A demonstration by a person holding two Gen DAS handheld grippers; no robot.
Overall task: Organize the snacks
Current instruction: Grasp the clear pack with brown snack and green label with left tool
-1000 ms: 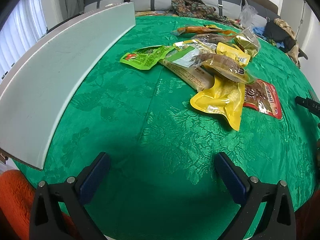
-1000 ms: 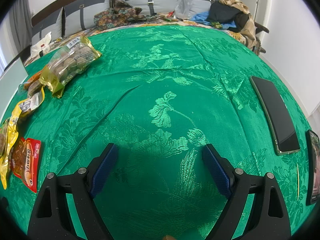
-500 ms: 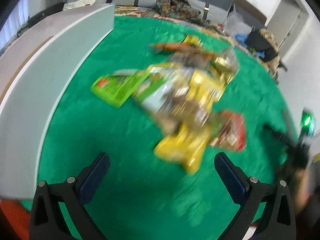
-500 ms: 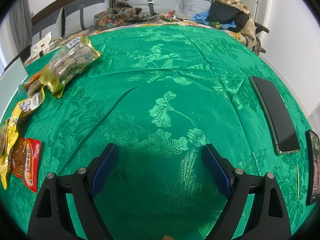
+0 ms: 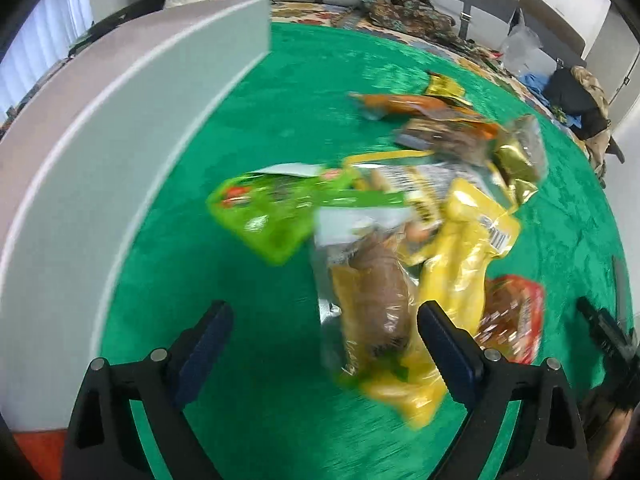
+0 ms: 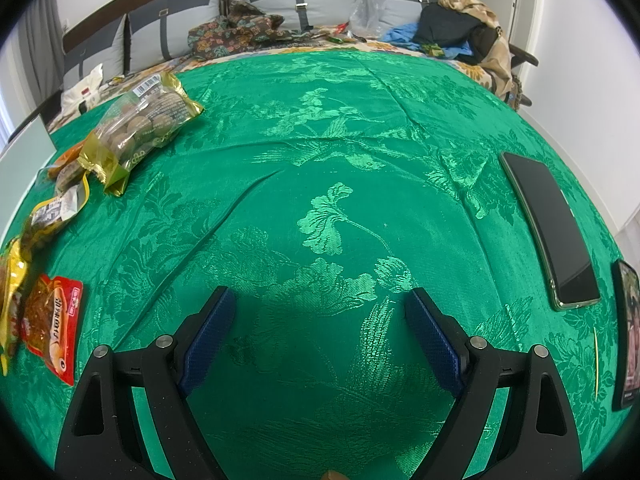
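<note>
A heap of snack packets lies on the green tablecloth. In the left wrist view a clear packet with a brown snack sits on a yellow packet, with a green packet to their left and a red packet to their right. My left gripper hovers over the near end of the heap; its jaws are closing, the brown snack packet lies between them, and the pads are clear of it. My right gripper stands open over bare cloth, nothing between its fingers. The gold nut bag and red packet lie to its left.
A long white box runs along the table's left side. Two phones lie on the cloth at the right. Behind the table stands a sofa with cushions, clothes and bags. The other gripper's black tip shows at the left view's right edge.
My left gripper has moved forward to the snack heap, which now lies partly between its jaws, and the jaws have narrowed a little. The right gripper has stayed still.
</note>
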